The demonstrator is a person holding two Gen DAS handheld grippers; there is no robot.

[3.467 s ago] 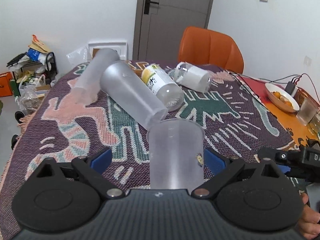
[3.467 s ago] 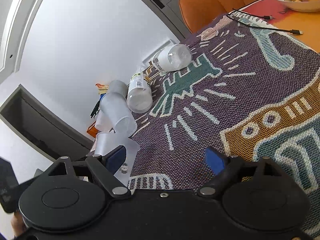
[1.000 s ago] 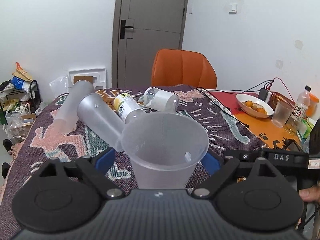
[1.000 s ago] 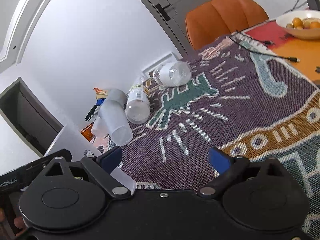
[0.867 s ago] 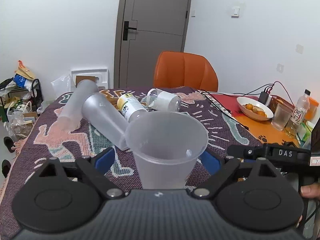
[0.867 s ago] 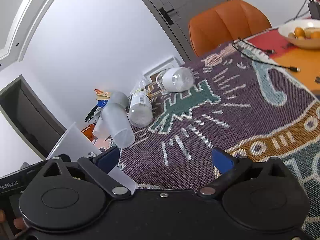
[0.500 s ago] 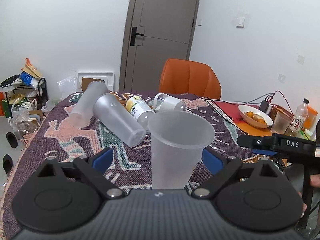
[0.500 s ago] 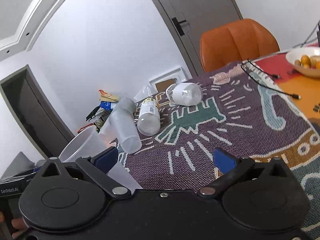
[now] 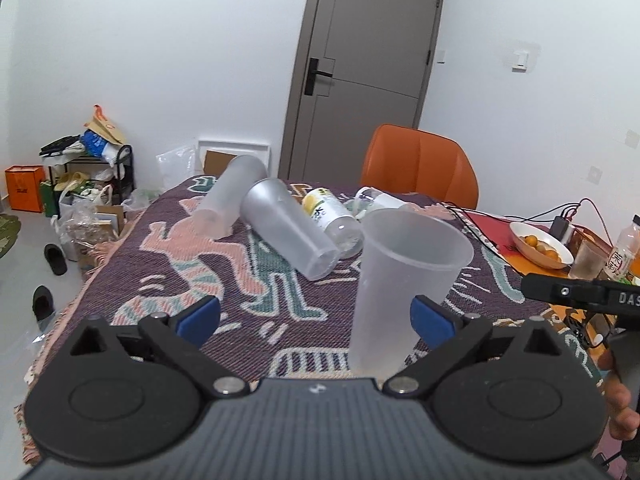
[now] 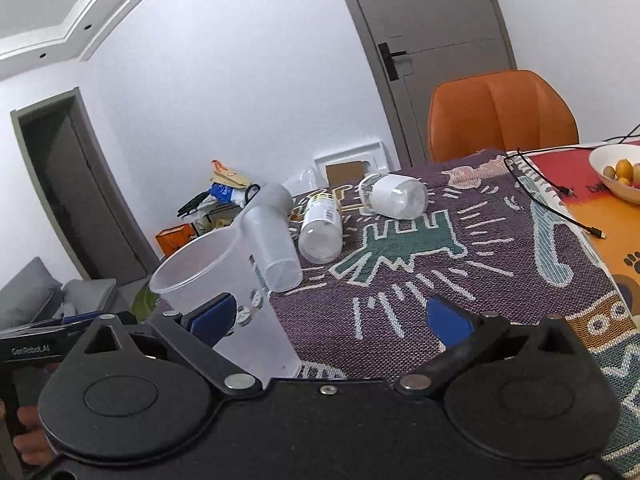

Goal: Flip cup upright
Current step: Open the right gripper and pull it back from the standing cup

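Now the cup (image 9: 404,280) stands upright on the cloth (image 9: 256,300) between the left gripper's (image 9: 316,318) spread fingers, so backing away clear seems next.

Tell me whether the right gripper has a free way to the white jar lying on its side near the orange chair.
Probably yes. The right gripper is open and holds nothing, and only bare patterned cloth lies between it and the white jar. The upright cup stands off to its left, outside that path.

Black hand-held gripper (image 9: 314,316), blue fingertip pads (image 9: 199,317), silver pivot screws.
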